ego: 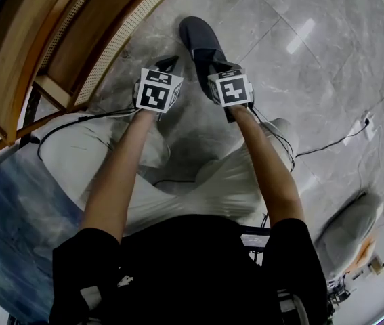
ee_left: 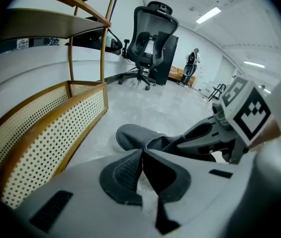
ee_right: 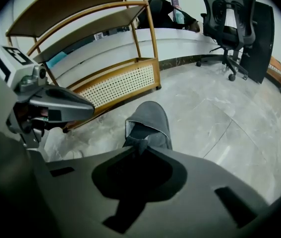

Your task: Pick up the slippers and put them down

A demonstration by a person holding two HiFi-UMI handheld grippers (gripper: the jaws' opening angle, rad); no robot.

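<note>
right hand-held gripper (ee_right: 141, 147) clenched on the heel rim of a grey slipper (ee_right: 150, 119), toe pointing ahead of it, left hand-held gripper (ee_left: 142, 153) just beside, jaws together, nothing between

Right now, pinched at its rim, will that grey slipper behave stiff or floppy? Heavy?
Upper probably soft: the grey slipper puckers where the right gripper pinches it. Sole likely stiffer, since it holds its flat shape. Probably light: it looks thin and fabric-covered.
</note>
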